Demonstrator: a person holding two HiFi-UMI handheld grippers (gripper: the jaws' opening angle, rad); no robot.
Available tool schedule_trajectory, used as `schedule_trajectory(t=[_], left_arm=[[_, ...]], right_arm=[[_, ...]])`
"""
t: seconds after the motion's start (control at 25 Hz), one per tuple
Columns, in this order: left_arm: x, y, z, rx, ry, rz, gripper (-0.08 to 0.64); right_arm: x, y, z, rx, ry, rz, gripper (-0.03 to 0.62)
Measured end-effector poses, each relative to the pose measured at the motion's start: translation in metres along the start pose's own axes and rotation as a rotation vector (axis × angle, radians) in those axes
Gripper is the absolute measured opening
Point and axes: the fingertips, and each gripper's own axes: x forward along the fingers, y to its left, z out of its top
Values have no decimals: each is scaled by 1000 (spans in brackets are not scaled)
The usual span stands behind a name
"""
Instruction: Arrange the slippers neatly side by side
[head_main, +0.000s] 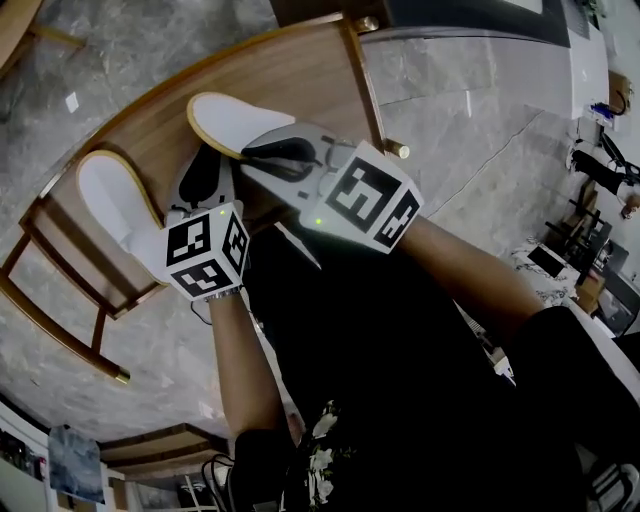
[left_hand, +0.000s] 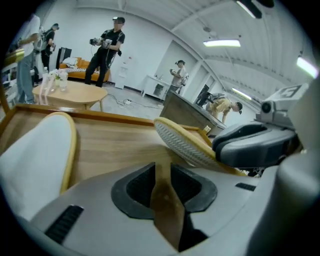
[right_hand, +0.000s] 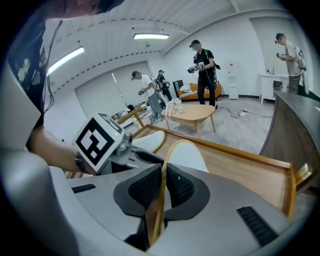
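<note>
My right gripper (right_hand: 162, 187) is clamped on the tan rim of the right slipper (head_main: 235, 122), tipping it up off the wooden table (head_main: 310, 70), probably to line it up beside the left slipper (head_main: 108, 190), while my left gripper (left_hand: 162, 182) hangs unclenched and empty between them.

Table (head_main: 300, 80): two slippers on it, apart. Left slipper (head_main: 108, 195) lies flat, just left of the left gripper (head_main: 208, 172). Right slipper (head_main: 232, 122) sits further back and to the right, tipped up, sole toward the left gripper, near edge between the jaws of the right gripper (head_main: 285, 158). Grippers side by side at the table's near edge.
</note>
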Motion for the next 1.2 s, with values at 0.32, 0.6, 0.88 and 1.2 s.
schedule_trajectory(t=[0.32, 0.6, 0.88, 1.2], left_arm=[[-41, 17, -17, -30, -19, 66, 93], [-43, -1, -34, 7, 37, 23, 94], [-40, -23, -49, 70, 118, -53, 94], [-56, -14, -54, 75, 147, -65, 94]], right_arm=[[19, 1, 3, -50, -24, -21, 11], [10, -28, -6, -45, -29, -174, 98], [7, -48, -35, 19, 27, -208, 115], [26, -50, -48, 178, 28, -198, 18]])
